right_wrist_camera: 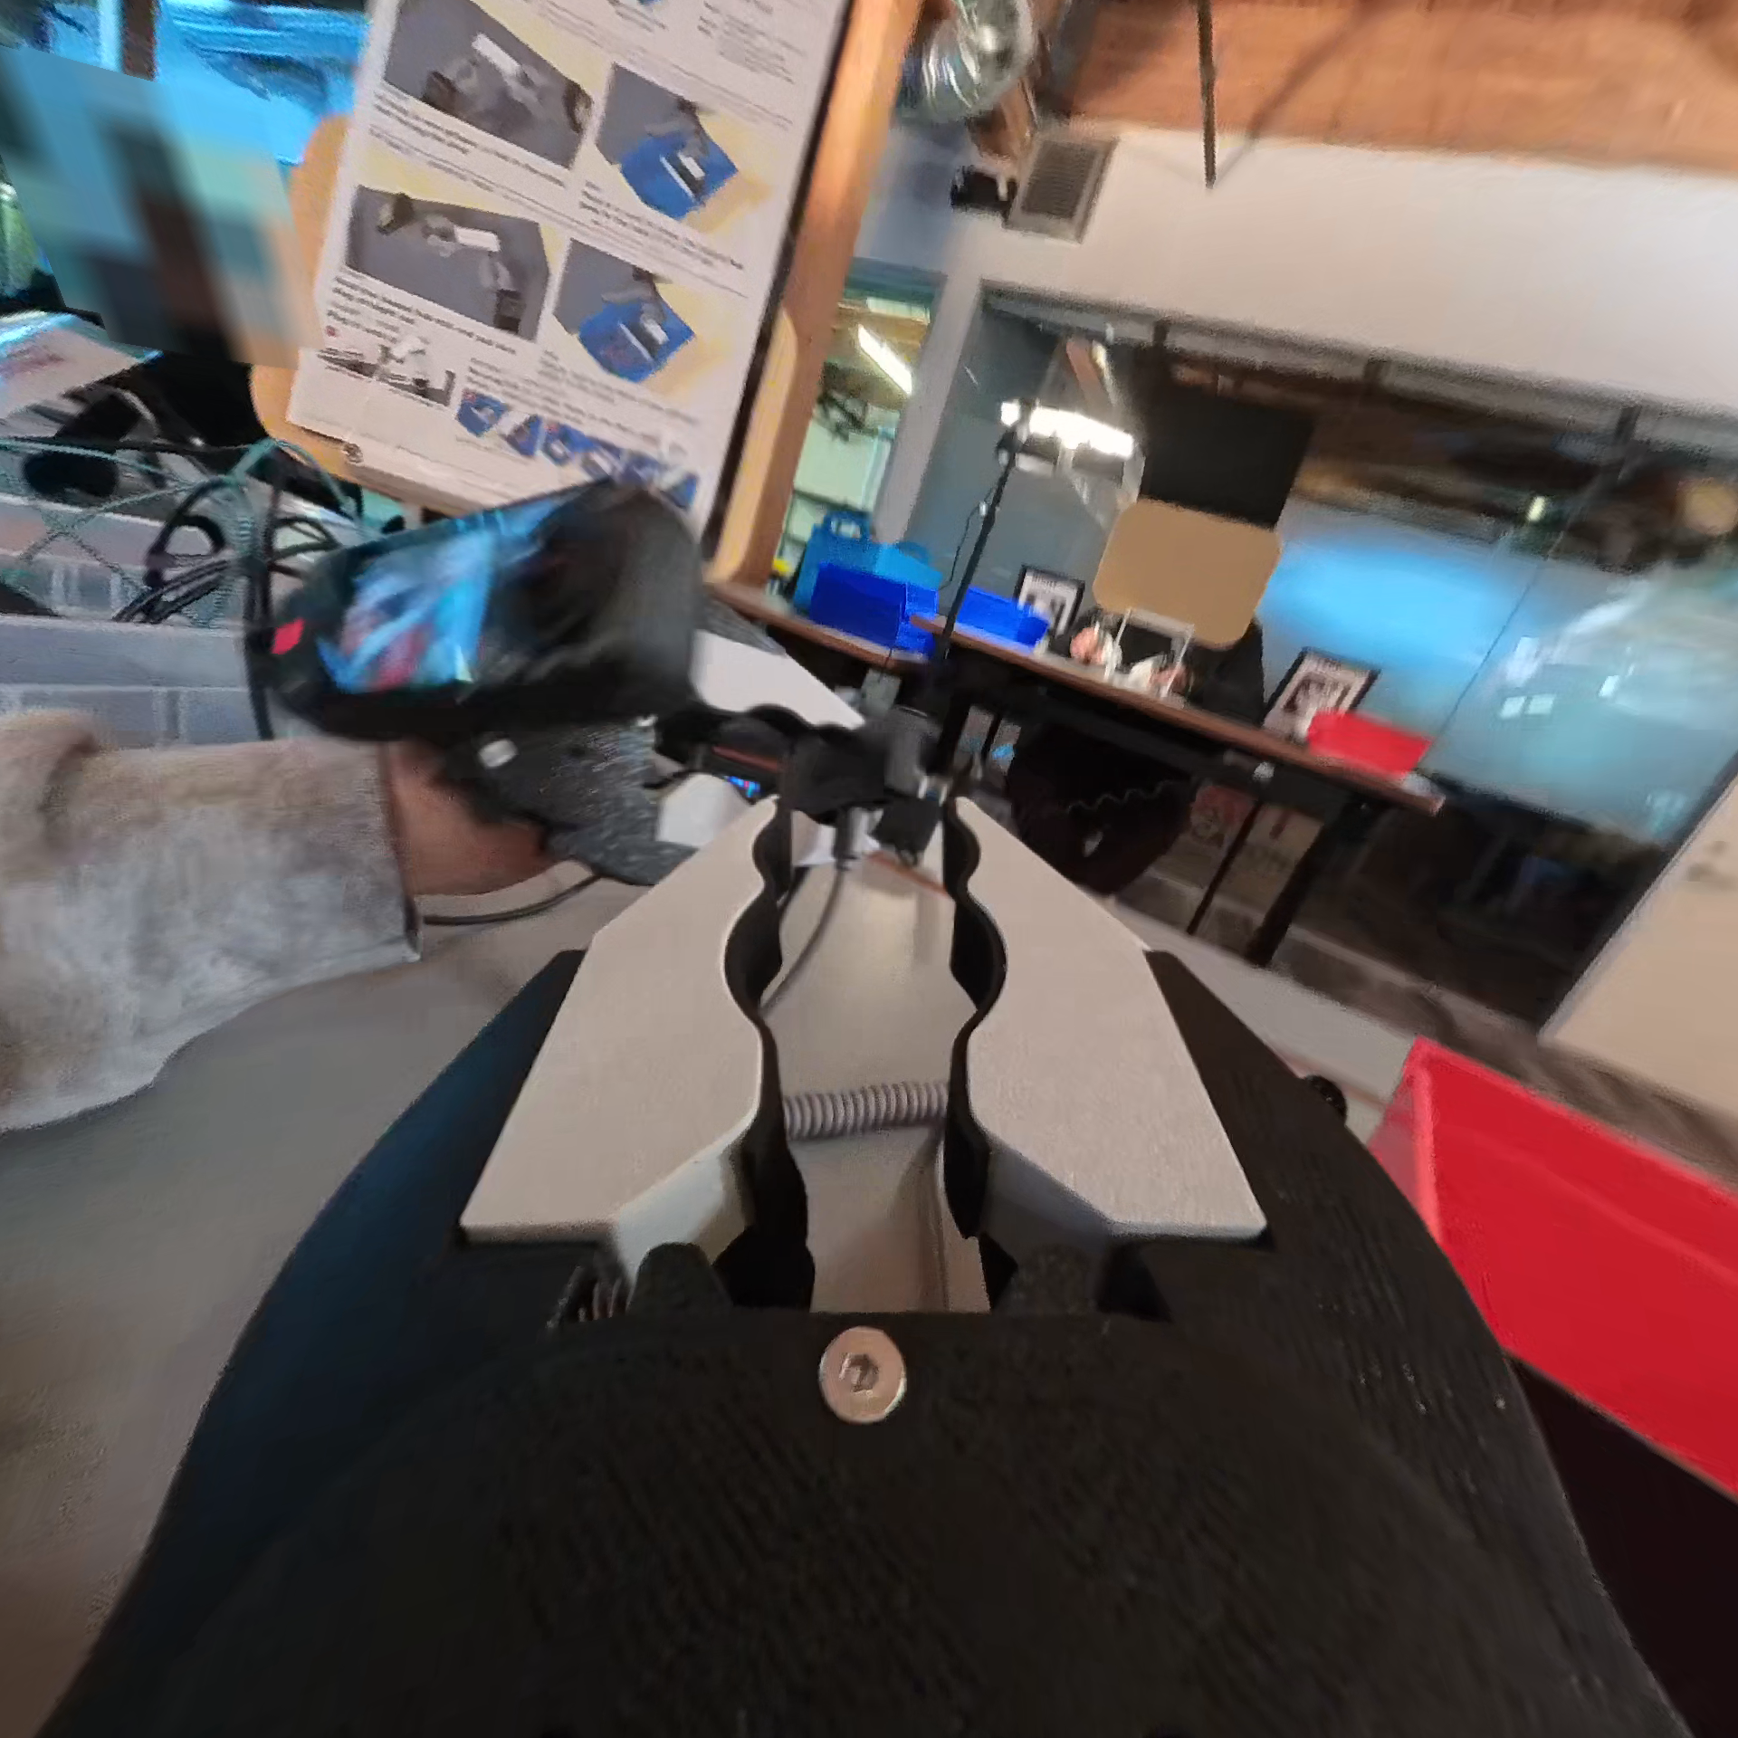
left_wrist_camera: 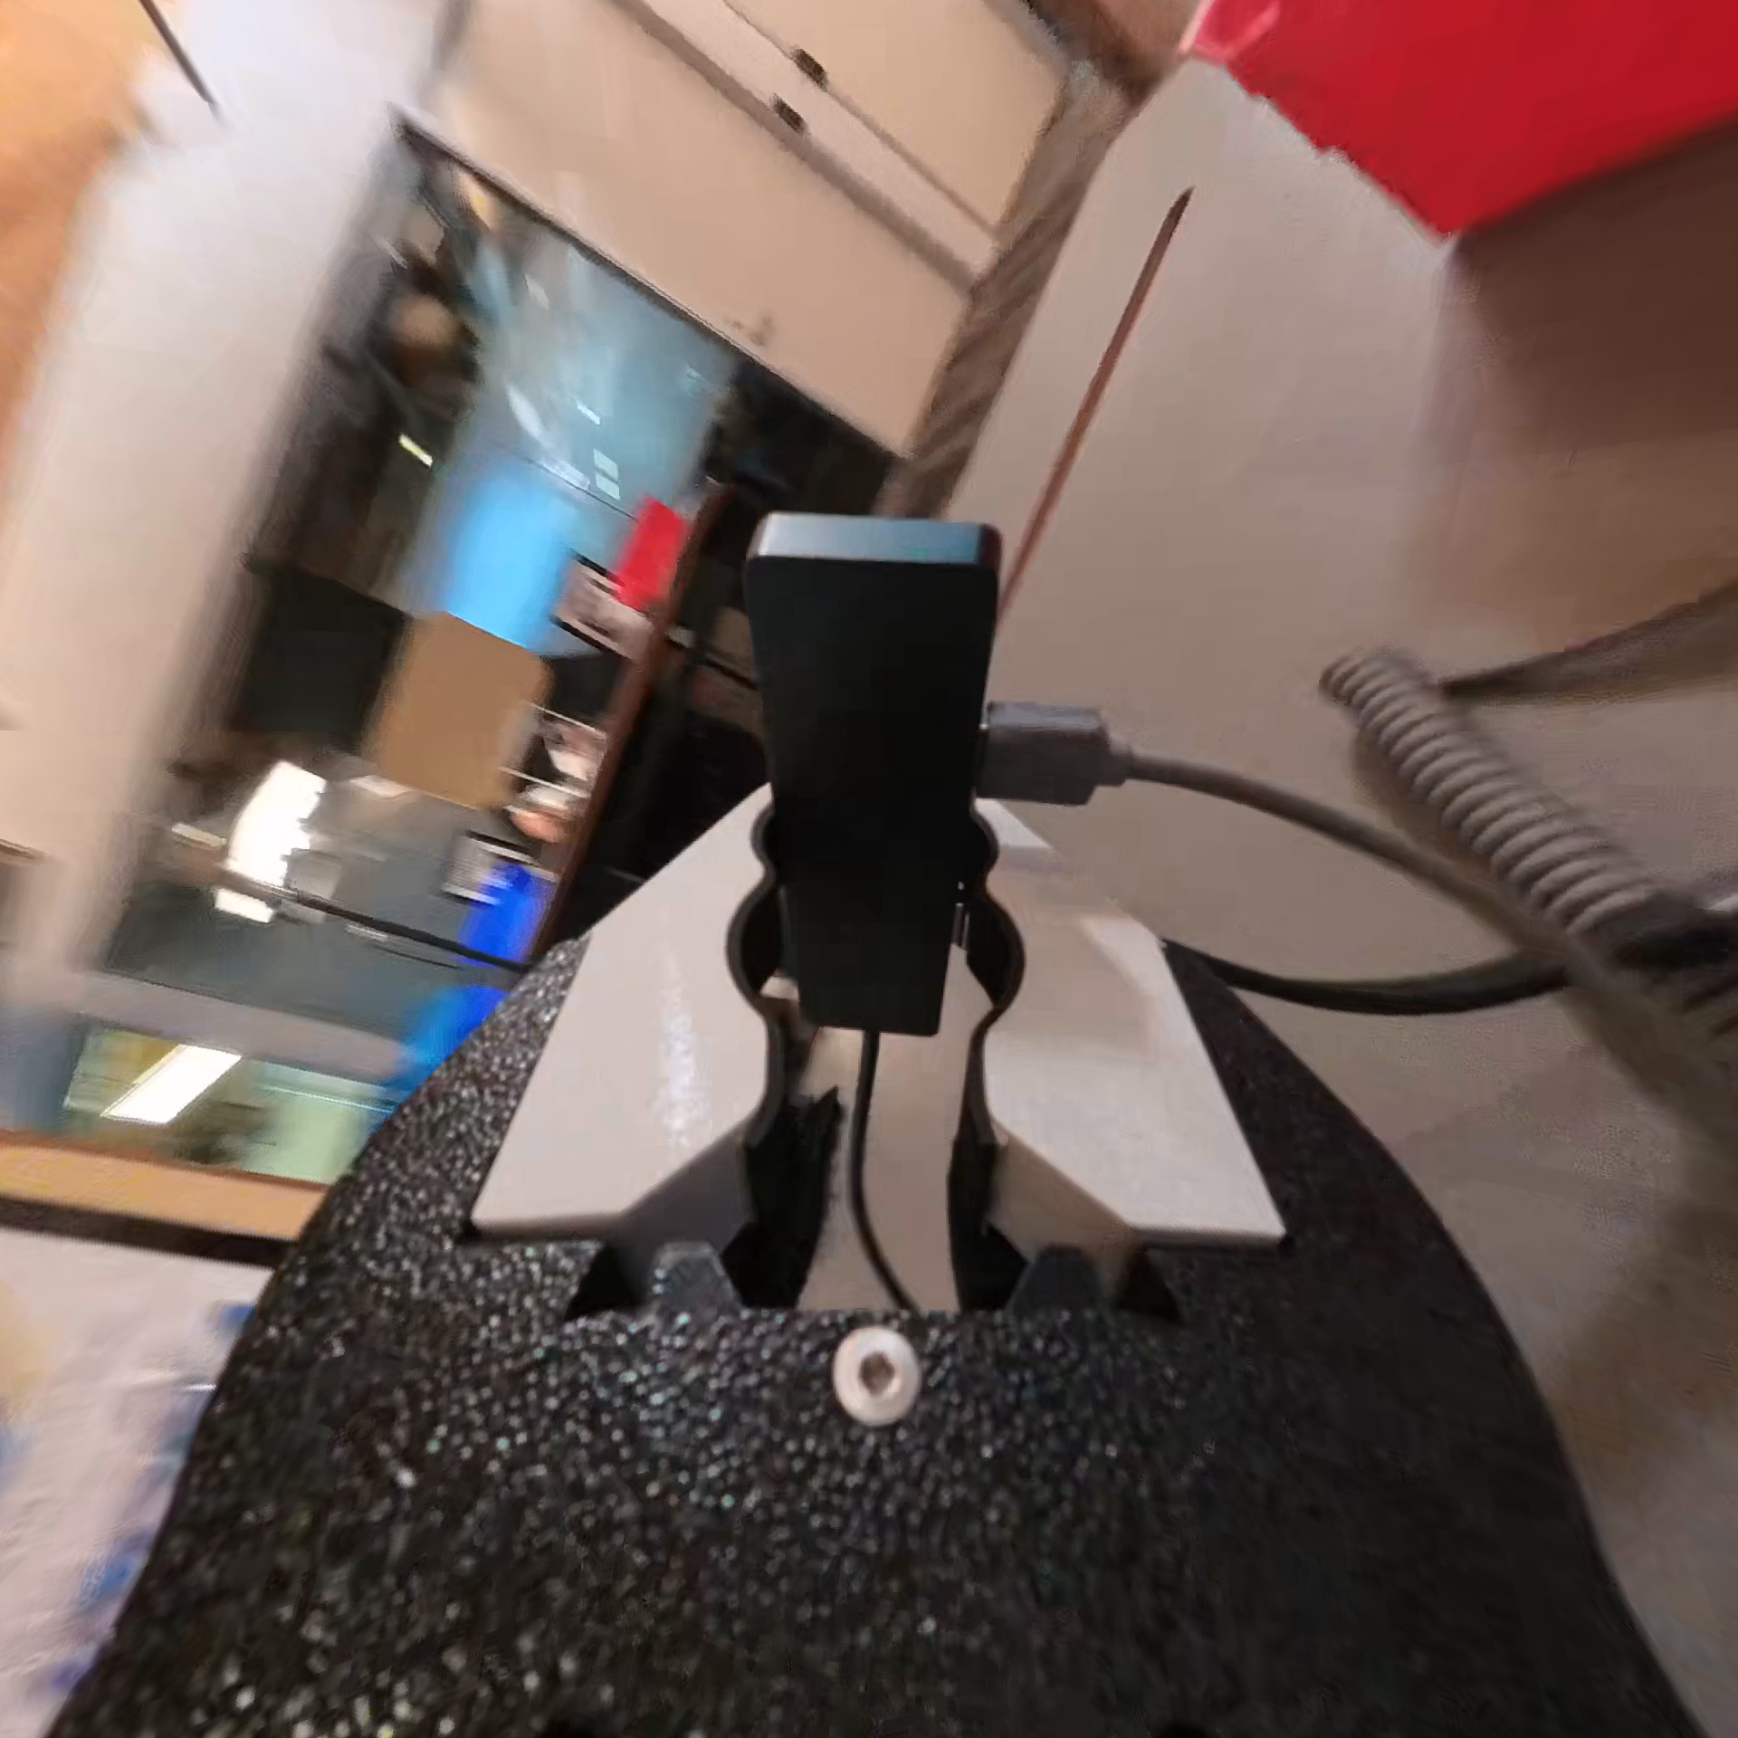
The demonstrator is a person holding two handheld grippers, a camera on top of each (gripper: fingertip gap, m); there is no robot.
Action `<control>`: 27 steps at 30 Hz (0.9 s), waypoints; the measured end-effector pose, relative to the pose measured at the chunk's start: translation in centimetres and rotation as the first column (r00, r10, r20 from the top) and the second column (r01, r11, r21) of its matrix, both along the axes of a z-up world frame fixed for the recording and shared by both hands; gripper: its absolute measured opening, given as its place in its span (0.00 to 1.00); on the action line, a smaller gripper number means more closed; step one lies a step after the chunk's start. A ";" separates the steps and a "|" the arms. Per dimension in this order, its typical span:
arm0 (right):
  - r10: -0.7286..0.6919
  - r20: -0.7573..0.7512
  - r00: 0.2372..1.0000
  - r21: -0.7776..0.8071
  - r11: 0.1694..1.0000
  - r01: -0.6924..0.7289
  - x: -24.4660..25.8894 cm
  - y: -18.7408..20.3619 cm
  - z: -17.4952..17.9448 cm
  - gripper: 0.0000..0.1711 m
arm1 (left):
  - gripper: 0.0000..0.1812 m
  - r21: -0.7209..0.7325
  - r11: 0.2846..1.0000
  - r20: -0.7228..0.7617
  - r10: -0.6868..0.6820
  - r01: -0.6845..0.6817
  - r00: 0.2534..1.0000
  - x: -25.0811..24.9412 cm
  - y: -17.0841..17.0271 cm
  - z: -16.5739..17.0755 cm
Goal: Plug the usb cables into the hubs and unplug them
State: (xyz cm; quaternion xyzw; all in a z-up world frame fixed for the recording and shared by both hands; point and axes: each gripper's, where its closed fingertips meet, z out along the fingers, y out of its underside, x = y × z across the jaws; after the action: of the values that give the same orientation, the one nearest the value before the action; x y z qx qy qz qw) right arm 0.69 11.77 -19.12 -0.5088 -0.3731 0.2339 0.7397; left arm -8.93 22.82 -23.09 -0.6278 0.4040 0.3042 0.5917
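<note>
My left gripper (left_wrist_camera: 870, 846) is shut on a black USB hub (left_wrist_camera: 870, 752) that stands upright between its fingers. A grey USB plug (left_wrist_camera: 1044, 757) sits in the hub's right side. Its grey cable (left_wrist_camera: 1317, 809) runs right to a coiled stretch (left_wrist_camera: 1467, 781). The hub's own thin black cord (left_wrist_camera: 861, 1176) hangs down between the fingers. My right gripper (right_wrist_camera: 863, 818) is open and empty, and it points at the hub (right_wrist_camera: 846, 766) just beyond its fingertips. The grey plug (right_wrist_camera: 851, 837) hangs from the hub there. The coiled cable (right_wrist_camera: 865, 1105) lies on the table between the right fingers.
A red bin (right_wrist_camera: 1552, 1270) stands at the right on the grey table (right_wrist_camera: 282, 1176); it also shows at the top right of the left wrist view (left_wrist_camera: 1505, 94). A hand in a grey sleeve (right_wrist_camera: 188, 865) holds the left gripper. Tables, blue bins and a poster stand behind.
</note>
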 end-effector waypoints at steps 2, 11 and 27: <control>-0.015 0.008 1.000 -0.149 0.989 0.016 -0.2 2.1 -0.6 0.23 | 0.20 0.146 0.989 -0.175 0.012 0.014 0.984 0.2 -1.0 0.8; 0.398 0.226 0.889 -0.549 0.806 -0.221 -6.0 3.2 -2.5 0.27 | 0.18 0.249 0.961 -0.389 -0.011 0.117 0.921 1.0 -3.1 0.9; -0.334 0.057 0.941 -0.215 0.916 0.339 3.2 12.1 2.4 0.05 | 0.69 0.122 0.934 0.022 0.334 -0.334 0.942 -7.5 -0.2 -0.3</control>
State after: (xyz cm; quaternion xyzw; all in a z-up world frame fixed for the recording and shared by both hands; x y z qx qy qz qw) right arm 3.86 23.88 -16.74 -0.6468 -0.2588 0.1384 0.7039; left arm -16.40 22.65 -23.41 -0.6495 0.2714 0.4246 0.5694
